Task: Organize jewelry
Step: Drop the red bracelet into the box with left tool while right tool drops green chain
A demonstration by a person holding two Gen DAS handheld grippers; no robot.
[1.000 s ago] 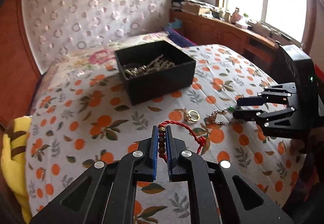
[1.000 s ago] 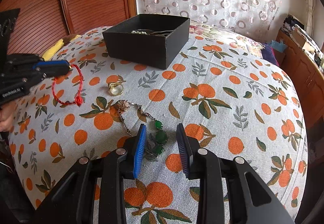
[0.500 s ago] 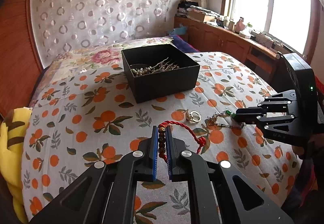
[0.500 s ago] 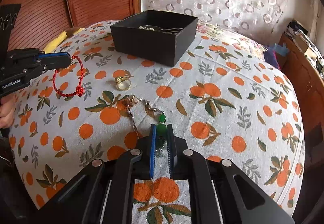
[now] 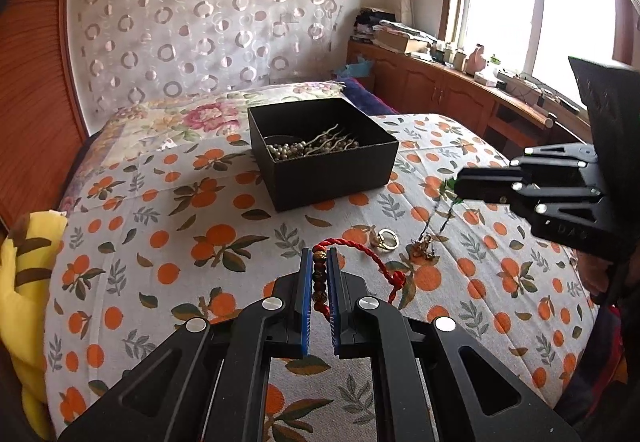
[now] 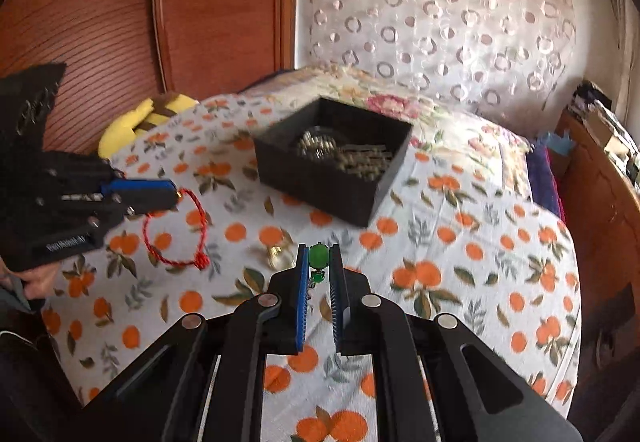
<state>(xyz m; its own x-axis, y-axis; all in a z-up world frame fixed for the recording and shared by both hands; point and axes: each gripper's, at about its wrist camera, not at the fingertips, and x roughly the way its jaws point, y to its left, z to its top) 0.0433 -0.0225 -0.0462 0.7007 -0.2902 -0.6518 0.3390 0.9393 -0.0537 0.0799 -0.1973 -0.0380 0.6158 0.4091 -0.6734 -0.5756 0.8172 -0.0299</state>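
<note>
Your left claw (image 5: 319, 274) is clamped on the beaded stretch of a red cord bracelet (image 5: 362, 248); the cord loops out to the right of the claw tips, with its knot hanging over the orange-print bedspread (image 5: 168, 242). From the right wrist view the bracelet (image 6: 176, 230) dangles below the left claw (image 6: 172, 191), clear of the bed.

Your right claw (image 6: 319, 262) is closed on the green bead of a necklace (image 6: 319, 256), pinched right at the tips. In the left wrist view the right claw (image 5: 460, 184) holds the chain (image 5: 434, 220) so that it hangs down, and its metal end rests on the bedspread just beside a gold ring (image 5: 387, 238).

The black box (image 5: 324, 158) sits farther back on the bed, open, with pearl beads and silver pieces inside. A yellow cushion (image 5: 20, 282) lies at the bed's left edge.
</note>
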